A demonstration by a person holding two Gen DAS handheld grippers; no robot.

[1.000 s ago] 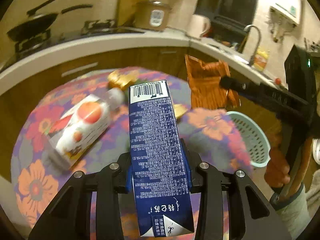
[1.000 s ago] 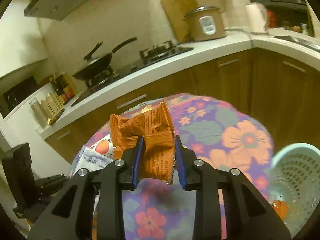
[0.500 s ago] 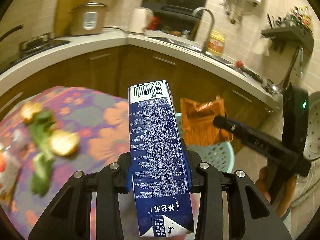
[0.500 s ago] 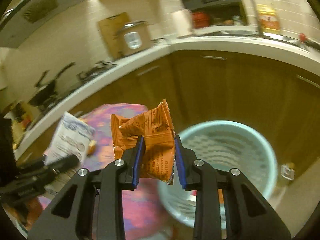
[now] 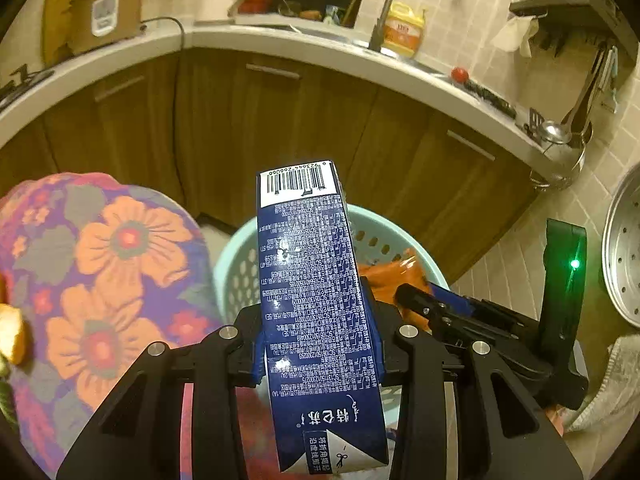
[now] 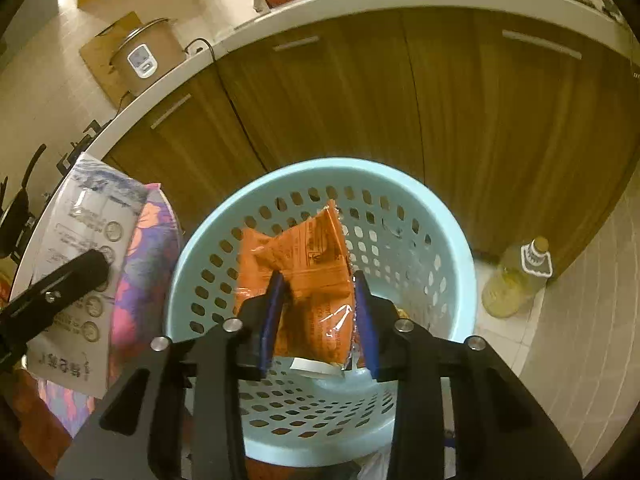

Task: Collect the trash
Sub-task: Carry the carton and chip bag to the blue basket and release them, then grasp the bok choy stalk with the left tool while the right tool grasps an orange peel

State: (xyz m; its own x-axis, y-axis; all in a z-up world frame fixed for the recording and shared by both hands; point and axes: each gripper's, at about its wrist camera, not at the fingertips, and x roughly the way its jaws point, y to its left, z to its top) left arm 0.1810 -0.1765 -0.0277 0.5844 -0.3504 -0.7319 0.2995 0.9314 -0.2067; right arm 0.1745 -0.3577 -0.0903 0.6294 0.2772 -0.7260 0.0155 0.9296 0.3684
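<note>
My left gripper (image 5: 318, 344) is shut on a dark blue drink carton (image 5: 312, 280) and holds it over the near rim of a light blue perforated basket (image 5: 236, 268). My right gripper (image 6: 318, 312) is shut on a crumpled orange snack wrapper (image 6: 304, 264) and holds it over the mouth of the same basket (image 6: 432, 240). In the left wrist view the right gripper (image 5: 408, 294) and wrapper (image 5: 384, 276) show at the right over the basket. In the right wrist view the carton (image 6: 80, 248) and a left finger (image 6: 76, 276) show at the left.
A round table with a flowered cloth (image 5: 104, 264) is left of the basket, with food scraps (image 5: 12, 336) at its edge. Wooden cabinets (image 6: 400, 100) curve behind the basket. A bottle of yellow liquid (image 6: 516, 276) stands on the tiled floor at the right.
Both grippers have swung right from the table to the basket, carrying the carton and the wrapper. The wrapper now hangs lower over the basket's mouth.
</note>
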